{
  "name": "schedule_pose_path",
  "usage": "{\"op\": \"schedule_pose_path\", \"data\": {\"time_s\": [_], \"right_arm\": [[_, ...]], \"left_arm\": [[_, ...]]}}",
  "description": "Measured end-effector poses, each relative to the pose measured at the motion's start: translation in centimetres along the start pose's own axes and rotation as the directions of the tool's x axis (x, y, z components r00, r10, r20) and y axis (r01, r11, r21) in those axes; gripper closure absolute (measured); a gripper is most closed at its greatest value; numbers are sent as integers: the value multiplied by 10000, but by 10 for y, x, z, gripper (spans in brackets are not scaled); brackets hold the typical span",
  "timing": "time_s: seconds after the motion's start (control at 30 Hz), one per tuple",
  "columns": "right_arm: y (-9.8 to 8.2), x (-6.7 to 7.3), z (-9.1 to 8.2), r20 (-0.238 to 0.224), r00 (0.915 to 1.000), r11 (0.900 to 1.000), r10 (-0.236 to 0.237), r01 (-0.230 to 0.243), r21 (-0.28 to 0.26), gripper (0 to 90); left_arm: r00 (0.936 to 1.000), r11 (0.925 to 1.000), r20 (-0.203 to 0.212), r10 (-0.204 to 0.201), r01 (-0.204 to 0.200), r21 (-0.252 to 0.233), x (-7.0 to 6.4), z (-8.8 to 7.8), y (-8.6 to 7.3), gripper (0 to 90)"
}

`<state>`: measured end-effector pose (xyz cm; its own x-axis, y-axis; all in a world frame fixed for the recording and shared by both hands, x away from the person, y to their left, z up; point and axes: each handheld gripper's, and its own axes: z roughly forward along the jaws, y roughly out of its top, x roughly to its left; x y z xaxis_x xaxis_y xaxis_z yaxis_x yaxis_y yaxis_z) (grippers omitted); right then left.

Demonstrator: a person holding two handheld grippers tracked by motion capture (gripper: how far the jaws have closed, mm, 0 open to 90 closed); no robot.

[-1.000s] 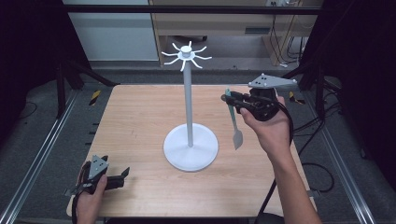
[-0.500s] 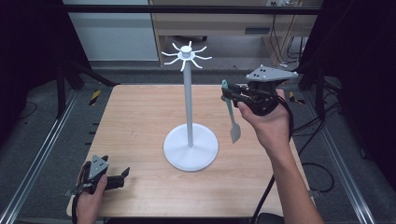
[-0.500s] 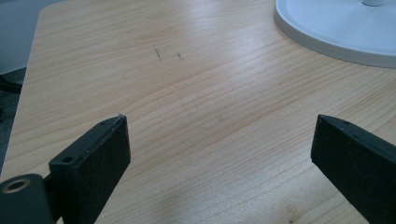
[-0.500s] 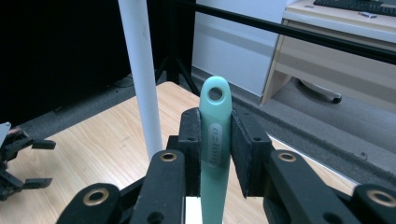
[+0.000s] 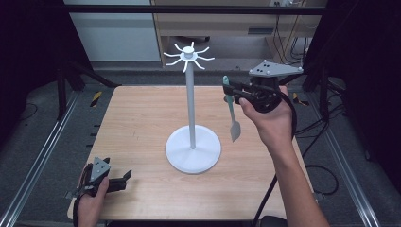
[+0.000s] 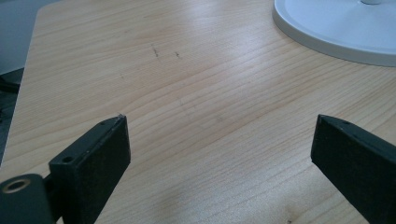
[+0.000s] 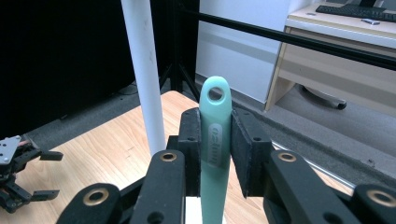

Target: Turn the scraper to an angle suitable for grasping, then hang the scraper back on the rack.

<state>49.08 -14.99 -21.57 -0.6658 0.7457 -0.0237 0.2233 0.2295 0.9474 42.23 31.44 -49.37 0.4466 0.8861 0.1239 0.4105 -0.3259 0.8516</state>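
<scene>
- Now, starting at the near left corner of the table (image 5: 142, 109): your left gripper (image 5: 124, 178) rests there with its jaws wide apart and nothing between them. It has not shifted over the last second.
- Moving toward the middle, one white stand (image 5: 191, 113) rises from a round base, with a ring of short hooks (image 5: 188, 56) at its top. I count about eight, and none carries anything yet.
- On the right side, your right gripper (image 5: 230, 91) is clamped on the handle of the one spatula (image 5: 231, 109). It hangs blade down, well above the tabletop, just right of the stand's pole.
- What has changed: a second ago the spatula hung lower, its handle about level with the middle of the pole. You have since raised it, and its top now sits higher up the pole, though below the hooks.
- My reading is that you are lifting it to hang it. The hole (image 7: 215, 94) in the handle end stands clear above the jaws, free to take a hook.
- Count: two grippers, one stand, one spatula.
</scene>
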Motion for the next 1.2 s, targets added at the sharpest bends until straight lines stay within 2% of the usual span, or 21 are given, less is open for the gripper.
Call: {"op": "schedule_pose_path", "data": {"time_s": [1.2], "right_arm": [[16, 10, 1, -184, 9998, 9996, -91, 86, -285, 748]], "left_arm": [[10000, 10000, 30, 75, -75, 39, -2, 0, 0, 44]]}}
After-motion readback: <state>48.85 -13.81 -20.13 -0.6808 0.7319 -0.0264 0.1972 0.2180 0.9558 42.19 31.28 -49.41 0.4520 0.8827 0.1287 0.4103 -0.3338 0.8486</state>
